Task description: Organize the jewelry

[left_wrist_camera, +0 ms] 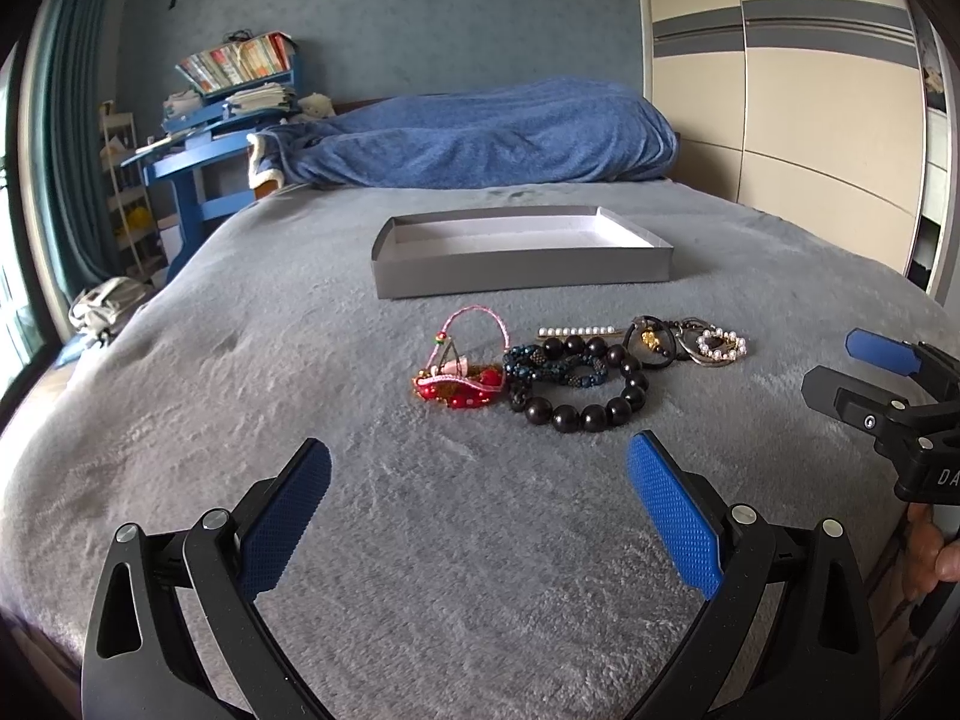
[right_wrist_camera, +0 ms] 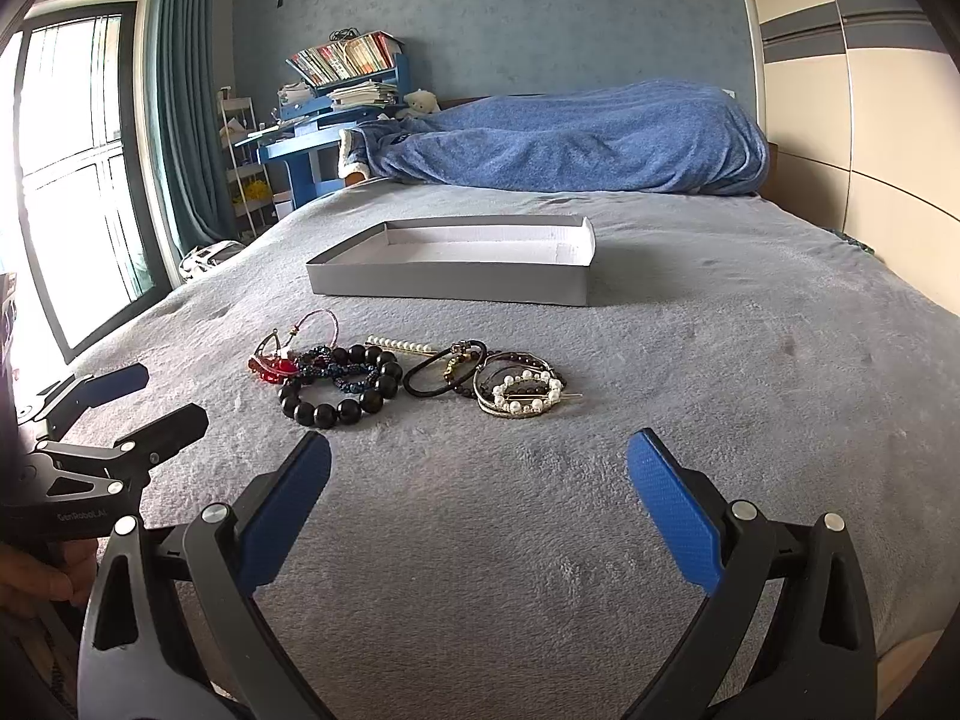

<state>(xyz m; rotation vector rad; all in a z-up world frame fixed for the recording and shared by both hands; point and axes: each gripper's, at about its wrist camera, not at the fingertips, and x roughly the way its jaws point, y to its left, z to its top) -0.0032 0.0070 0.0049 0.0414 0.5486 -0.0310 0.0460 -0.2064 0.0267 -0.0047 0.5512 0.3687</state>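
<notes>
A row of jewelry lies on the grey bed cover [left_wrist_camera: 240, 360]: a red and pink bracelet [left_wrist_camera: 459, 387], a dark bead bracelet [left_wrist_camera: 585, 408], a blue beaded bracelet [left_wrist_camera: 552, 366], a pearl hair pin [left_wrist_camera: 576, 331], black hair ties [left_wrist_camera: 651, 345] and a pearl ring clip [left_wrist_camera: 723, 348]. Behind them sits a shallow grey box [left_wrist_camera: 522, 267], with nothing in it. My left gripper [left_wrist_camera: 480, 462] is open, short of the pile. My right gripper [right_wrist_camera: 480, 462] is open too, nearest the pearl ring clip [right_wrist_camera: 528, 393] and the dark bead bracelet [right_wrist_camera: 345, 402]. The grey box [right_wrist_camera: 456, 282] lies beyond.
A rumpled blue blanket [left_wrist_camera: 480, 138] covers the head of the bed. A blue desk with books [left_wrist_camera: 228, 96] stands at the far left, a wardrobe [left_wrist_camera: 810, 90] on the right. Each gripper shows at the edge of the other's view, hand-held.
</notes>
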